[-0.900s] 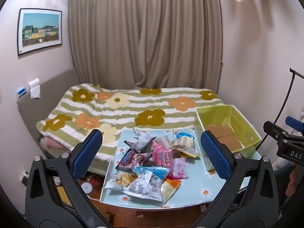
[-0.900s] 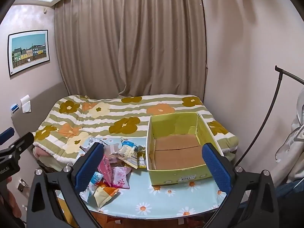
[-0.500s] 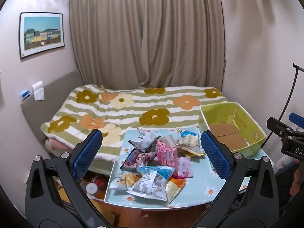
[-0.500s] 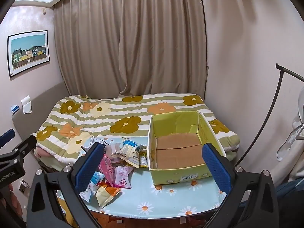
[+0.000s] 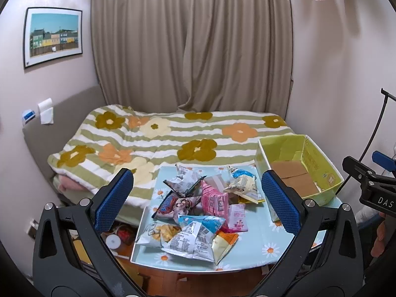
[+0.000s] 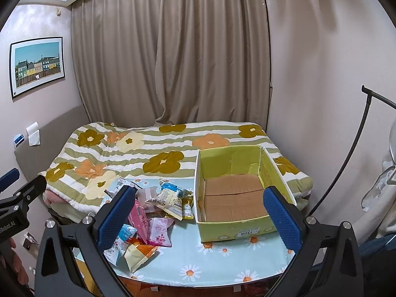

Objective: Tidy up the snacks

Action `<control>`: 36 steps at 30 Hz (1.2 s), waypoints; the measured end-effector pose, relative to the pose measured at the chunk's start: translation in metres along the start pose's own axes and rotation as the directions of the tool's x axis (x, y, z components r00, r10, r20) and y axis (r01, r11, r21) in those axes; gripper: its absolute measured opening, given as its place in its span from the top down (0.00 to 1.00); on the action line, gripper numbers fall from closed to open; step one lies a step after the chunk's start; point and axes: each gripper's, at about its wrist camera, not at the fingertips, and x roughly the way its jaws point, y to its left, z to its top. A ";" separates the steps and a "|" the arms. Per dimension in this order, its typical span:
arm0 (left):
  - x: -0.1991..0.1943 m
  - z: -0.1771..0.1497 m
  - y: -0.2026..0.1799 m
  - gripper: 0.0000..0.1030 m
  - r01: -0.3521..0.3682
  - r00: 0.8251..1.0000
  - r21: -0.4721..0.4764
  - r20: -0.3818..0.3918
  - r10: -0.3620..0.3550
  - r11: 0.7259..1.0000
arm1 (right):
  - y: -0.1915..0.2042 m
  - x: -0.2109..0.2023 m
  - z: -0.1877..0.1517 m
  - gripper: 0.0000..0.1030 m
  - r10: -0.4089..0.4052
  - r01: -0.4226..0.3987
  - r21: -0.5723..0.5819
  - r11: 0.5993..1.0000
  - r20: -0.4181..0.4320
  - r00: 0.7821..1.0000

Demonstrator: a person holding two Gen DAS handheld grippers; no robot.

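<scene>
We hold the left gripper & right gripper above the worktop, both w/ jaws spread wide, nothing between them. Snack packets lie heaped on the worktop's left half, just beside the empty yellow-green box on its right.

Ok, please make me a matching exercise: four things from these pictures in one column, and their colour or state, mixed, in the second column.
Things:
1. cardboard box
2. snack packets
3. left claw
4. tablecloth

States:
a. light blue with daisies
b. yellow-green outside, nothing inside
c. open, holding nothing
d. piled together beside the box

Pairs: 1-b, 2-d, 3-c, 4-a
</scene>
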 end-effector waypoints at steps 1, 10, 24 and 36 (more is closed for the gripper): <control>0.001 0.000 0.001 0.00 0.001 1.000 -0.001 -0.002 -0.001 1.000 | 0.002 0.000 0.000 0.00 -0.002 0.002 -0.003 1.000 -0.002 1.000; 0.005 0.000 0.000 0.00 -0.003 1.000 0.001 -0.011 0.003 1.000 | 0.005 0.001 0.001 0.00 -0.004 0.004 0.000 1.000 -0.006 1.000; 0.010 0.002 -0.002 0.00 0.002 0.999 -0.003 -0.032 -0.002 1.000 | 0.011 0.014 -0.003 0.00 0.002 -0.002 0.006 1.000 -0.018 1.000; 0.010 0.001 -0.003 0.00 -0.001 0.999 -0.004 -0.037 0.001 1.000 | 0.010 0.011 -0.005 0.00 0.004 -0.004 0.005 1.000 -0.020 1.000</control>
